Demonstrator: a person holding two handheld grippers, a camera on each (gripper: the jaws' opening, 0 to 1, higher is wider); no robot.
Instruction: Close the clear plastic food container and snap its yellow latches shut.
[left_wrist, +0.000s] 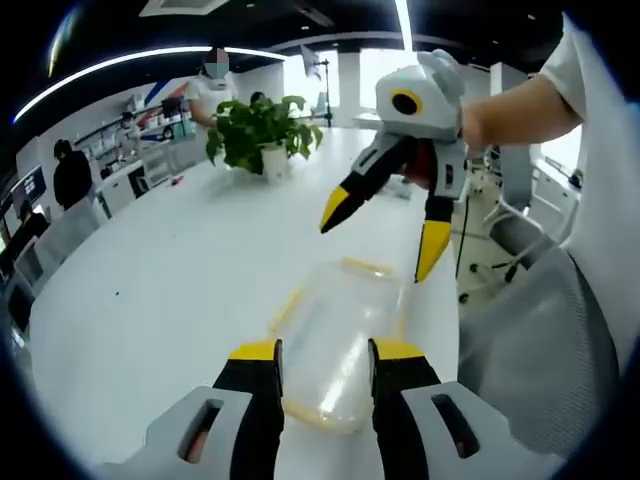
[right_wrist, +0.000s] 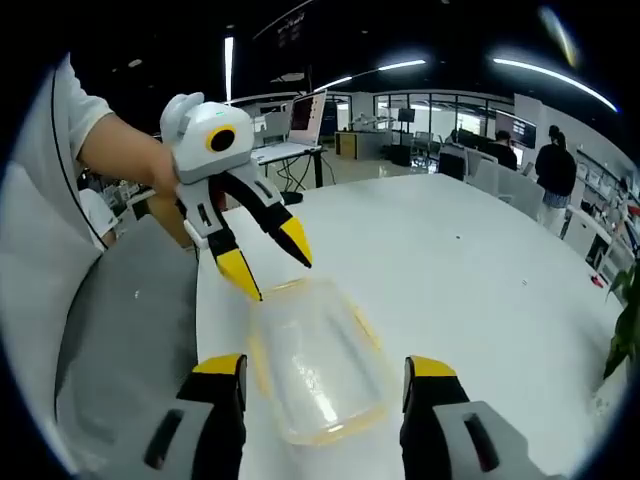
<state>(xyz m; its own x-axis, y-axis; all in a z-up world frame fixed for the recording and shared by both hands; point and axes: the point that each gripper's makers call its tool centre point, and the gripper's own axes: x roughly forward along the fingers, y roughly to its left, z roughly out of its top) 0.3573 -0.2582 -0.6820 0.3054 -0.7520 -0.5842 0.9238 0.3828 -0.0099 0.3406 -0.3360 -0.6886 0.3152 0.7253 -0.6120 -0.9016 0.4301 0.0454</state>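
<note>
Left gripper view puts your left gripper (left_wrist: 325, 362) at the bottom centre of the frame, its yellow-tipped jaws parted on either side of the near end of the clear plastic container (left_wrist: 335, 345), without pinching it as far as you can see. The container lies flat on the white desk (left_wrist: 170, 270), its lid on top and yellow latches along its edges. Your right gripper (left_wrist: 380, 240) hangs above the container's far end, upper right of centre, jaws spread and clear of the lid. A potted plant (left_wrist: 262, 135) stands in the upper left, well apart.

In the right gripper view, your right gripper (right_wrist: 325, 375) has its jaws wide apart at the bottom, the container (right_wrist: 318, 360) between and just beyond them. Your left gripper (right_wrist: 268, 260) shows in the upper left, tips spread over the container's far edge.
</note>
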